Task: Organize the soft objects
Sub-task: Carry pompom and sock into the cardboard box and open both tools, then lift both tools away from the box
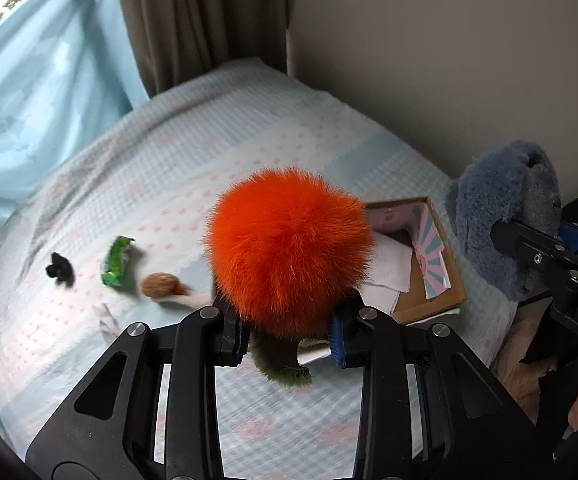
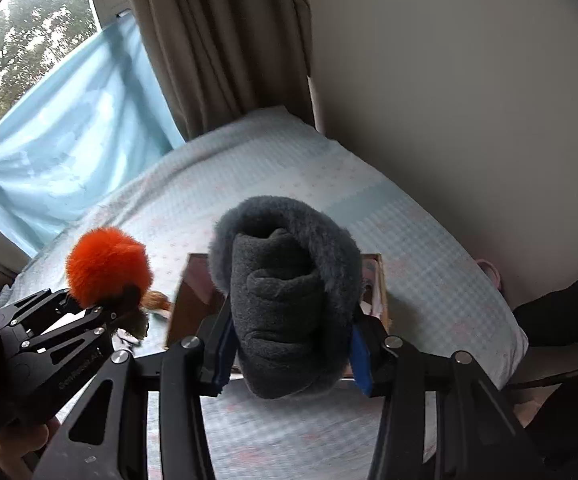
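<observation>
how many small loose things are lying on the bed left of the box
3: a black scrunchie-like item farthest left, a green wrapper next, a brown furry piece nearest the box. The orange pom-pom may hide more.

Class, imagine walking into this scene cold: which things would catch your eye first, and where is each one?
First, the fluffy bright orange pompom, clamped in the left gripper above the pale blue quilted bed. Next, the rolled grey-blue fleecy slipper, pinched in the right gripper over an open cardboard box lying on the bed.
</observation>
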Demonstrator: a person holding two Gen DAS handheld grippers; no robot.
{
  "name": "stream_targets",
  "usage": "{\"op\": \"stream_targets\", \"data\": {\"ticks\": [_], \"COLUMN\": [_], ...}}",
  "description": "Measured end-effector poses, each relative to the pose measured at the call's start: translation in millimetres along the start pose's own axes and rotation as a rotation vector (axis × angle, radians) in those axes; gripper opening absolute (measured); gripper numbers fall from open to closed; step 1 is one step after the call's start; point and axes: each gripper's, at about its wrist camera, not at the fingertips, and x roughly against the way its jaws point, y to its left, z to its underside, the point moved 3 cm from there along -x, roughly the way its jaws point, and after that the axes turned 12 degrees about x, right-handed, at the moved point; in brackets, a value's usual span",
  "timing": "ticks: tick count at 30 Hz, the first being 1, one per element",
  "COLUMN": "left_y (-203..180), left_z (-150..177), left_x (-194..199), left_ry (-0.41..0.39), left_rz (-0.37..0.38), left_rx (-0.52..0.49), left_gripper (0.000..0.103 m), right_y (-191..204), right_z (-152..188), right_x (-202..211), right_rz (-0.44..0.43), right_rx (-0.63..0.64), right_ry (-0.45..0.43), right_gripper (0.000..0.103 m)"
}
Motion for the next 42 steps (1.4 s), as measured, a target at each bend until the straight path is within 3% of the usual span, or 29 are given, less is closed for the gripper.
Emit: {"op": "stream_targets", "data": {"ticks": [7, 19, 28, 29, 31, 32, 33, 35, 42], "left_y": [-13, -3, -4, -5, -8, -10, -9, -8, -1], "left_z": [-3, -1, 9, 9, 8, 8, 6, 2, 2], "left_x": [-60, -164, -200, -201, -202, -201, -198, -193, -184], "left_ry": [0.098, 0.316, 0.416, 0.416, 0.412, 0.41, 0.393, 0.369, 0.386], "left_rz": [-0.036, -0.115, -0.137, -0.143, -0.146, -0.146, -0.154, -0.146, -0.135], "left_rx": [-0.021, -0.014, -0.05, -0.059, -0.085, -0.092, -0.102, -0.117, -0.115], "left_gripper": [0.028, 0.028, 0.028, 0.03, 0.051, 0.085, 0.102, 0.103, 0.103], "right_y": [-19, -42, -53, -53, -52, -52, -54, -56, -58], "right_z": [2, 12, 19, 20, 20, 20, 19, 16, 12], "right_x": [-50, -150, -195, -198, -205, -207, -207, -204, -199], "right_rz": [-0.039, -0.105, -0.155, -0.154, -0.171, -0.179, -0.188, -0.196, -0.175], "right_rx": [-0.015, -0.106, -0.189, -0.194, -0.214, -0.229, -0.25, -0.276, -0.246], "right_ry": [0.073, 0.267, 0.397, 0.41, 0.431, 0.43, 0.422, 0.406, 0.405], "right_gripper": [0.043, 0.044, 0.046, 0.048, 0.055, 0.064, 0.08, 0.102, 0.103]}}
